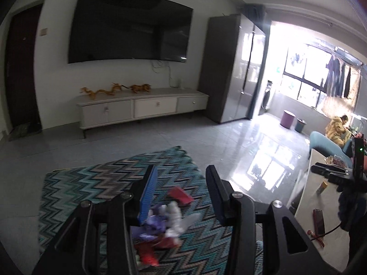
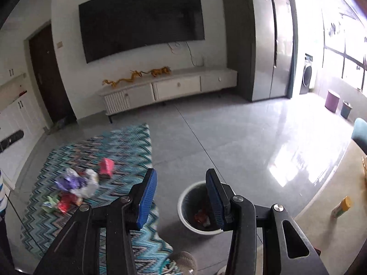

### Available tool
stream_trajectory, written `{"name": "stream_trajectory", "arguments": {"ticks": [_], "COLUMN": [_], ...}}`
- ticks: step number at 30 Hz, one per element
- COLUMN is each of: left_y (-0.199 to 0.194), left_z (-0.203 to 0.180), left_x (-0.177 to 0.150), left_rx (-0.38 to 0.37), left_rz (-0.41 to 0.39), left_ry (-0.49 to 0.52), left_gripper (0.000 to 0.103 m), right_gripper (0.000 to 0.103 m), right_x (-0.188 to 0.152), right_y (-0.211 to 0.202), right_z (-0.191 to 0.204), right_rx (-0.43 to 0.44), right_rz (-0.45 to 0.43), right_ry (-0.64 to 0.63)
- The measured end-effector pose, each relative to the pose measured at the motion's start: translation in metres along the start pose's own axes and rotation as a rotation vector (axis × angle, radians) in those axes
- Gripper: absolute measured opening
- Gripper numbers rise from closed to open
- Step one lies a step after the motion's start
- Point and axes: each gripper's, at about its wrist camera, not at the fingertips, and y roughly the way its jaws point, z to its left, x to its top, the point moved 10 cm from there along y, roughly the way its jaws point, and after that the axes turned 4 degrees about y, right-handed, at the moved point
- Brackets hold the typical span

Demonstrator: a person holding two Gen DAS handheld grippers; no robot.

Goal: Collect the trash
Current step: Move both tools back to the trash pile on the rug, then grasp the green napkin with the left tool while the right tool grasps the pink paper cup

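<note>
Both claws are held up off the floor and tilted downward, looking across a living room. The left claw hangs over the zigzag rug, its two fingers standing apart with nothing between them (the blue pad on the left finger faces inward). Seen past and below those fingers is the trash pile: purple and white crumpled wrappers, red pieces nearer the camera, and a red packet lying just beyond the heap on the rug. All of it sits on the rug, untouched by either claw.

The right claw points down and forward over the grey tiled floor, fingers likewise apart and empty. Its right finger overlaps the view of a bin, a pale-rimmed round one standing on the tiles just beside the rug's edge; a few red and white scraps lie at its bottom. From this side the pile shows to the left, well apart from the claw, on the rug.

In the left wrist view the other hand-held rig shows at the right edge, over a pale counter carrying a phone and a small yellow container. Against the far wall stand a low white cabinet and a dark television above it.
</note>
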Motion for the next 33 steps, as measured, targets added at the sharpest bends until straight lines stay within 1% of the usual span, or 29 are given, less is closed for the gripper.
{"name": "stream_trajectory", "arguments": {"ticks": [4, 7, 9, 11, 14, 18, 21, 23, 26, 27, 29, 33], "left_y": [-0.029, -0.038, -0.037, -0.033, -0.017, 0.017, 0.041, 0.055, 0.067, 0.071, 0.080, 0.095], "left_z": [0.047, 0.074, 0.093, 0.108, 0.121, 0.121, 0.120, 0.115, 0.110, 0.108, 0.106, 0.096], "left_x": [-0.017, -0.034, -0.050, -0.068, -0.104, -0.158, -0.195, -0.210, -0.221, -0.222, -0.225, -0.238], "left_rx": [0.030, 0.054, 0.071, 0.075, 0.055, 0.011, 0.005, 0.007, 0.017, 0.016, 0.017, 0.011], "left_rz": [-0.019, -0.013, -0.002, 0.012, 0.056, 0.137, 0.205, 0.243, 0.266, 0.269, 0.278, 0.307], "left_ry": [-0.058, -0.102, -0.139, -0.172, -0.230, -0.324, -0.356, -0.359, -0.329, -0.318, -0.303, -0.266], "left_gripper": [0.042, 0.044, 0.052, 0.053, 0.053, 0.054, 0.055, 0.055, 0.056, 0.060, 0.065, 0.065], "right_gripper": [0.042, 0.042, 0.042, 0.042, 0.043, 0.043, 0.043, 0.044, 0.046, 0.046, 0.046, 0.047], "right_x": [0.010, 0.015, 0.016, 0.015, 0.009, 0.000, -0.006, -0.010, -0.016, -0.017, -0.020, -0.030], "right_y": [-0.012, -0.014, -0.010, -0.003, 0.015, 0.048, 0.074, 0.087, 0.113, 0.121, 0.137, 0.173], "right_z": [0.030, 0.054, 0.066, 0.075, 0.088, 0.104, 0.120, 0.129, 0.149, 0.154, 0.164, 0.184], "right_rx": [0.028, 0.055, 0.070, 0.079, 0.090, 0.108, 0.121, 0.133, 0.159, 0.166, 0.178, 0.207], "right_rz": [-0.023, -0.030, -0.026, -0.015, 0.019, 0.074, 0.116, 0.134, 0.170, 0.181, 0.204, 0.256], "right_ry": [-0.026, -0.048, -0.057, -0.064, -0.079, -0.097, -0.118, -0.133, -0.163, -0.172, -0.186, -0.209]}}
